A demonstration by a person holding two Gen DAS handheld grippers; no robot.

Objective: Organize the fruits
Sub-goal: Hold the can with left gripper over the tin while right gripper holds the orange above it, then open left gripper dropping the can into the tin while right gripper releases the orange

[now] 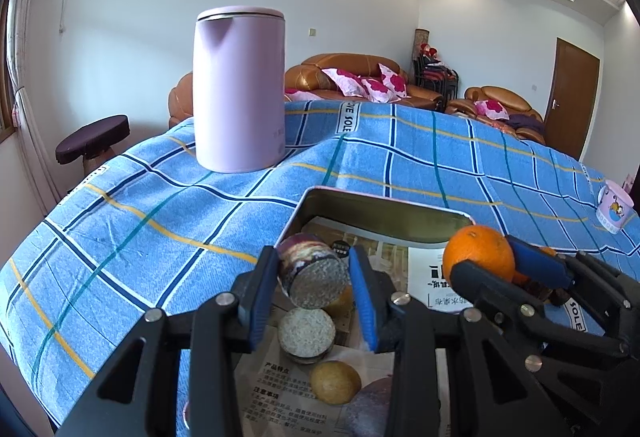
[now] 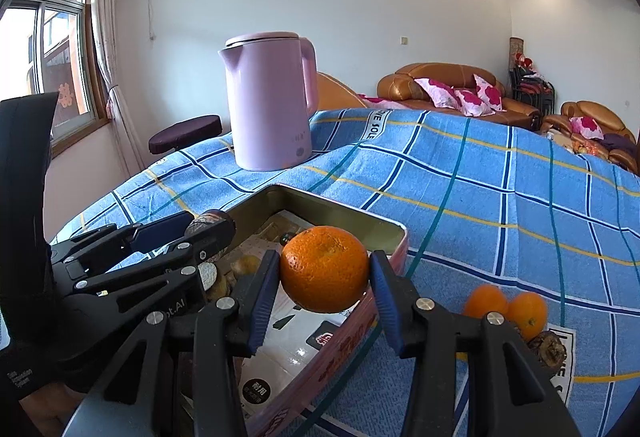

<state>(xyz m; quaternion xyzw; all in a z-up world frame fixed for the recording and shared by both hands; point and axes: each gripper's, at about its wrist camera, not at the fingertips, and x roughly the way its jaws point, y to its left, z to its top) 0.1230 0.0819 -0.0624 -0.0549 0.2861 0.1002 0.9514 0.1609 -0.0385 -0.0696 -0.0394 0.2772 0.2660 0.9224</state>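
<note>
My left gripper (image 1: 314,277) is shut on a purple cut fruit piece (image 1: 310,271) and holds it over the metal tin (image 1: 380,205). In the tin lie another cut piece (image 1: 307,333) and a yellow-brown fruit (image 1: 335,382) on printed paper. My right gripper (image 2: 324,277) is shut on a large orange (image 2: 324,269) above the tin's right rim (image 2: 352,333). That orange also shows in the left wrist view (image 1: 478,255). Two small oranges (image 2: 506,307) and a brown fruit (image 2: 548,349) lie on the cloth, right of the tin.
A pink kettle (image 1: 239,89) stands on the blue checked tablecloth (image 1: 140,217) behind the tin. A small printed cup (image 1: 614,207) sits at the far right. A stool (image 1: 93,139) and sofas (image 1: 352,81) are beyond the table.
</note>
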